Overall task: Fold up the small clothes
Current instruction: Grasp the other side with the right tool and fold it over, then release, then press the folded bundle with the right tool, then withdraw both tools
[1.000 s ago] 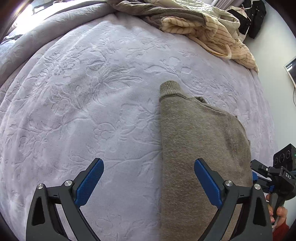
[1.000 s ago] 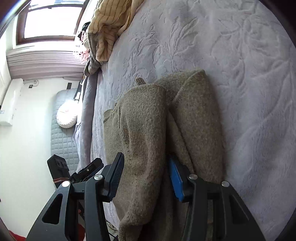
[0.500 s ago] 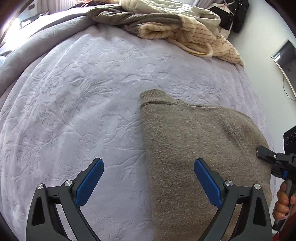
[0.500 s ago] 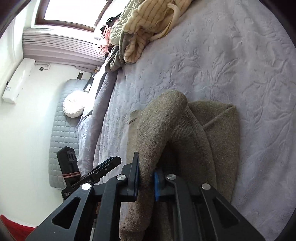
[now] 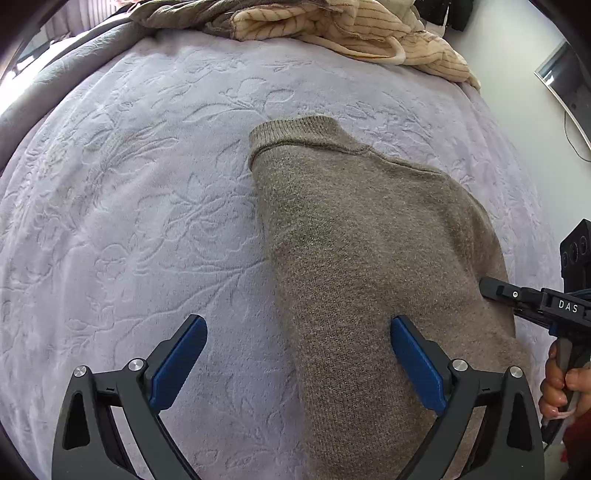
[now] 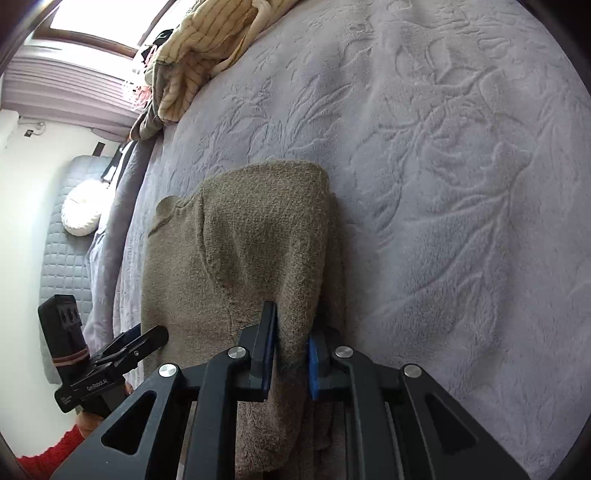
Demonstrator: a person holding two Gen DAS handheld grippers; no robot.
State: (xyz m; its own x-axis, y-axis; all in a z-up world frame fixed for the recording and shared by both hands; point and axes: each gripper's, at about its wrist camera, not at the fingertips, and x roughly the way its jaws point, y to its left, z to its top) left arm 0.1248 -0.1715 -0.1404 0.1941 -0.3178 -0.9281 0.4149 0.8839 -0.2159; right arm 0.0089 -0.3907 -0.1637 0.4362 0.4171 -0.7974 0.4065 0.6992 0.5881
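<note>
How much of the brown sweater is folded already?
Partly done: the brown sweater lies on the purple blanket already narrowed into a long strip. In hand: the right tongs are shut on a raised fold of it, while the left tongs hang open above it. Left: laying that fold down, then the striped clothes pile.

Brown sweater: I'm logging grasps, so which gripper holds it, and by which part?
The right gripper is shut on a raised fold of the brown sweater near its side edge. The left gripper is open, holding nothing.
</note>
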